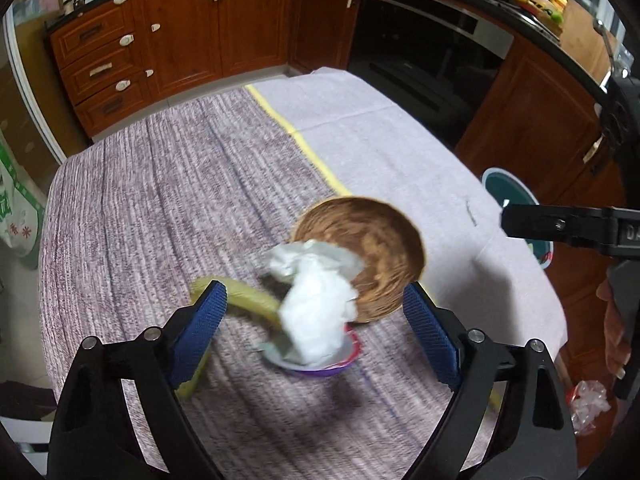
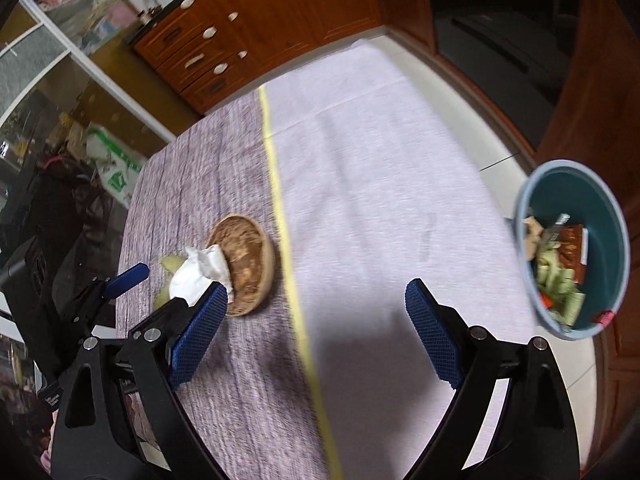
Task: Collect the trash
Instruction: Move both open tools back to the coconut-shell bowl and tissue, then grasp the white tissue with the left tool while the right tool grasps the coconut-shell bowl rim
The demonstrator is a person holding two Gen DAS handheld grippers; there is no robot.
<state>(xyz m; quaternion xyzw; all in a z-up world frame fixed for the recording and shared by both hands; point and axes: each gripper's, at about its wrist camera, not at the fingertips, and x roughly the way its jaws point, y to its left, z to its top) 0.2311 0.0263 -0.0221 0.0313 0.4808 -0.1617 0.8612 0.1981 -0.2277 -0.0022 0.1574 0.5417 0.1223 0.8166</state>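
Reaching for pickup: my left gripper spread wide, crumpled tissue and small cup between its pads, untouched. Right gripper spread, empty; bin off its right side. Next: close left, carry to bin

On the worktop a crumpled tissue sits in a small cup, touching the wooden bowl behind it. A peel lies left of the cup. The trash bin stands off the worktop's right edge, with scraps in it.

Reddish wooden cabinets line the kitchen above a pale tiled floor.
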